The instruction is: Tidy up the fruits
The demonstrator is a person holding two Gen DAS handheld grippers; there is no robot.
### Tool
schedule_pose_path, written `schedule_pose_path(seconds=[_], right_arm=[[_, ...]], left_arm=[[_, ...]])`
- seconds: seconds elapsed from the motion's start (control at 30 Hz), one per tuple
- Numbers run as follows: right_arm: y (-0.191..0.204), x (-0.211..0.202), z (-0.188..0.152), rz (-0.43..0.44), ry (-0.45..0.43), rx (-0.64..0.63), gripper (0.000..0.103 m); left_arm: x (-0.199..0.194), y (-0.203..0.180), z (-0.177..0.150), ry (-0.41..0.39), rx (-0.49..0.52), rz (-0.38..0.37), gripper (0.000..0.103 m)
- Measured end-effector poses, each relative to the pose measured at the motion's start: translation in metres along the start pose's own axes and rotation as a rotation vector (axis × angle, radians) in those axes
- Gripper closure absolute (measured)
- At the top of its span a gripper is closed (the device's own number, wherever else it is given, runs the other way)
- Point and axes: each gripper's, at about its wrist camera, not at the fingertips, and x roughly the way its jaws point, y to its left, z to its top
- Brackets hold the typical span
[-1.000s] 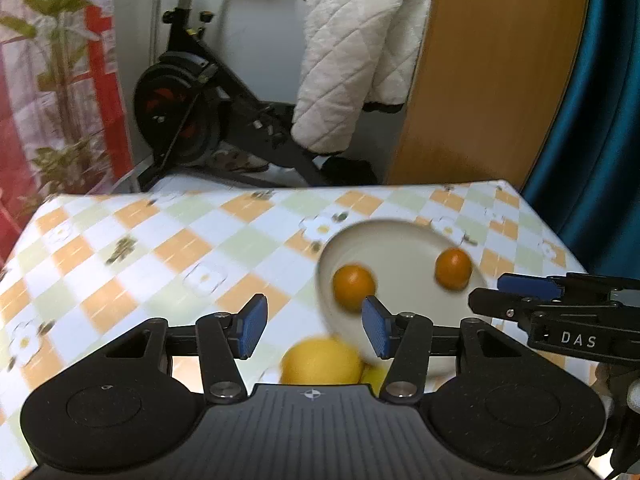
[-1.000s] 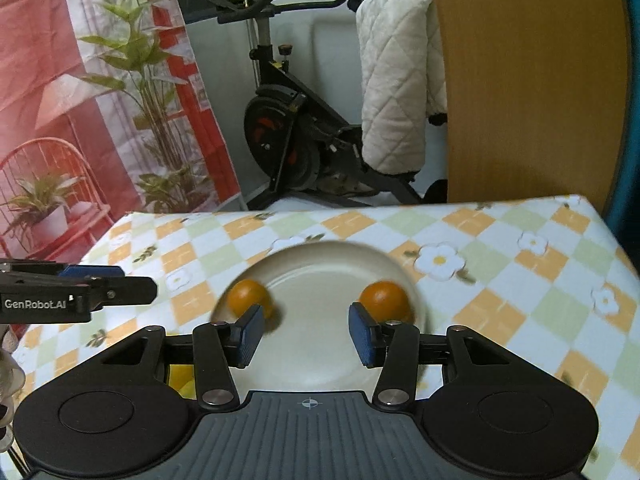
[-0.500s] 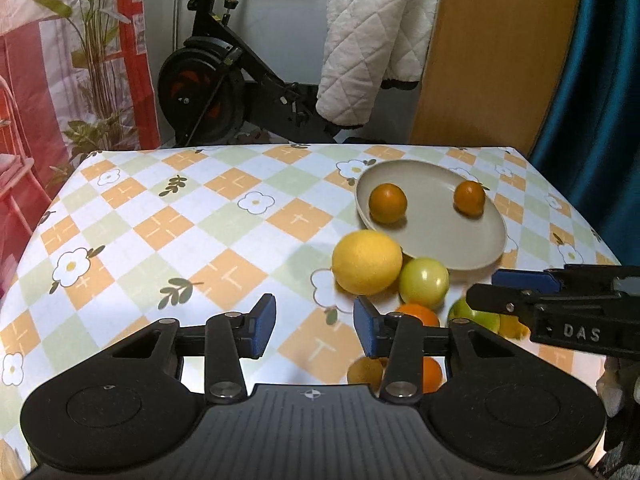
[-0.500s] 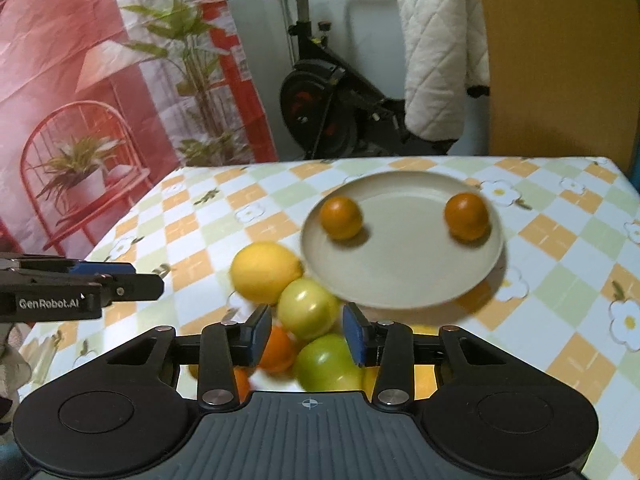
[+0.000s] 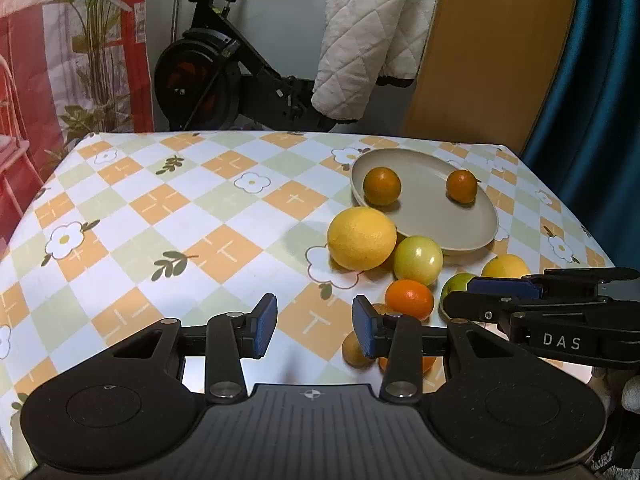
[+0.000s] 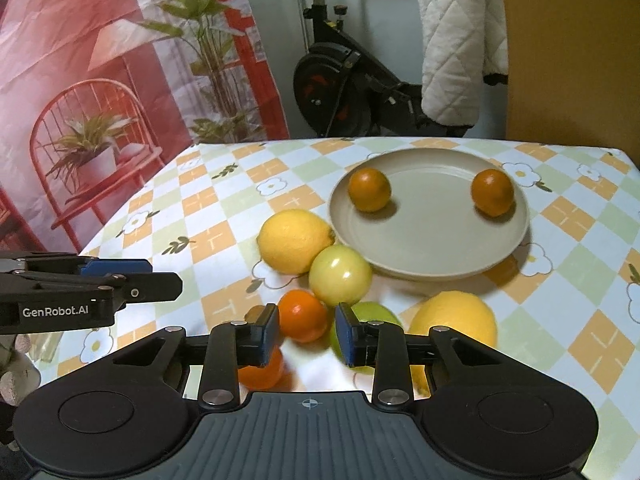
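Note:
A beige plate [image 5: 436, 216] [image 6: 432, 240] holds two small oranges [image 5: 381, 186] [image 5: 461, 186]. Just in front of it on the table lie a large yellow lemon [image 5: 362, 238] [image 6: 294, 240], a yellow-green apple [image 5: 418, 260] [image 6: 340, 276], an orange [image 5: 409, 299] [image 6: 303, 315], a green fruit [image 6: 370, 312], another lemon [image 6: 454, 320] and more small oranges partly hidden by the fingers. My left gripper [image 5: 315, 326] is open and empty, left of the pile. My right gripper [image 6: 307, 334] is open and empty, just above the pile.
The table has a checked flower-print cloth [image 5: 160, 216]. Behind it stand an exercise bike [image 5: 208, 76] with a white quilted cover [image 5: 368, 36], a wooden panel [image 5: 492, 52] and a blue curtain [image 5: 600, 100]. The right gripper shows in the left wrist view [image 5: 552, 304].
Both grippers have pulled back and up from the plate, so the loose fruit pile in front of it has come into view. Both stay open and empty.

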Motion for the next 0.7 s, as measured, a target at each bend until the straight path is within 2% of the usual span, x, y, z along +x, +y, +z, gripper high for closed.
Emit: schedule_pose_path(seconds=[0.23, 0.47, 0.7], right_arm=[[0.008, 0.009, -0.005, 0.009, 0.031, -0.011, 0.073], [0.017, 0.016, -0.006, 0.031, 0.055, -0.033, 0.073], [0.03, 0.028, -0.009, 0.052, 0.094, -0.069, 0.069]], left_arm=[[0.004, 0.009, -0.007, 0.012, -0.038, -0.01, 0.063], [0.006, 0.013, -0.008, 0.015, -0.055, -0.015, 0.064], [0.006, 0.012, -0.009, 0.016, -0.058, -0.019, 0.064]])
